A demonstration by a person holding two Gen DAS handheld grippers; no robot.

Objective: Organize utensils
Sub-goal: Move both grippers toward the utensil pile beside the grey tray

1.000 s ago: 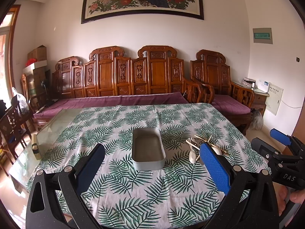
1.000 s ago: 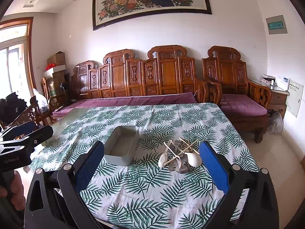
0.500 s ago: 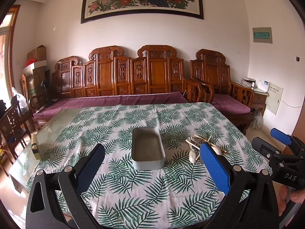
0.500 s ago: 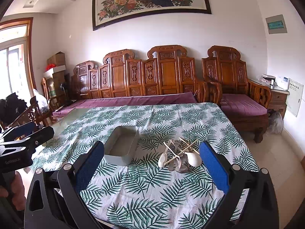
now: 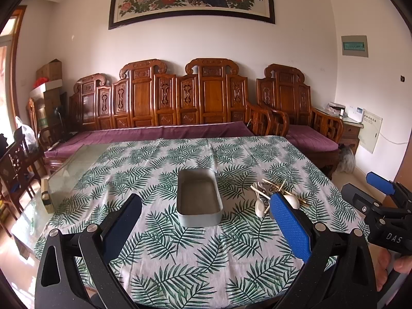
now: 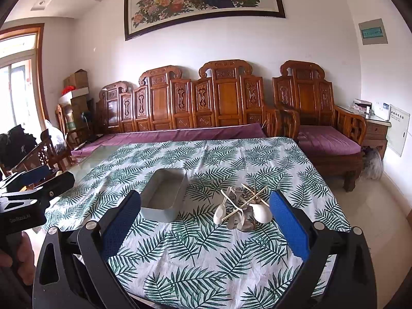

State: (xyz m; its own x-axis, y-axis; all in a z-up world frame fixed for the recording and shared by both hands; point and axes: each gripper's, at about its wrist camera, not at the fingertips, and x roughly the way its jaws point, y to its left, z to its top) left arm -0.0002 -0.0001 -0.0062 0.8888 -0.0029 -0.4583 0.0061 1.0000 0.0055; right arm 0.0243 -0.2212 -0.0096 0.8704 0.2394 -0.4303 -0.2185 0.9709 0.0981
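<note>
An empty grey rectangular tray (image 5: 199, 197) (image 6: 164, 195) sits mid-table on the leaf-print cloth. To its right lies a pile of utensils (image 5: 276, 194) (image 6: 243, 207): white spoons, wooden chopsticks and metal pieces, loosely crossed. My left gripper (image 5: 206, 219) hangs open above the near part of the table, short of the tray, with nothing between its blue pads. My right gripper (image 6: 204, 219) is open too, level with the near side of the pile and holding nothing. Each gripper shows at the edge of the other's view, held by a hand.
The table (image 5: 180, 257) carries a palm-leaf cloth; bare glass shows at its left side (image 5: 77, 162). A carved wooden bench with purple cushions (image 5: 154, 131) stands behind it, an armchair (image 6: 322, 134) at the right, dining chairs (image 5: 15, 162) on the left.
</note>
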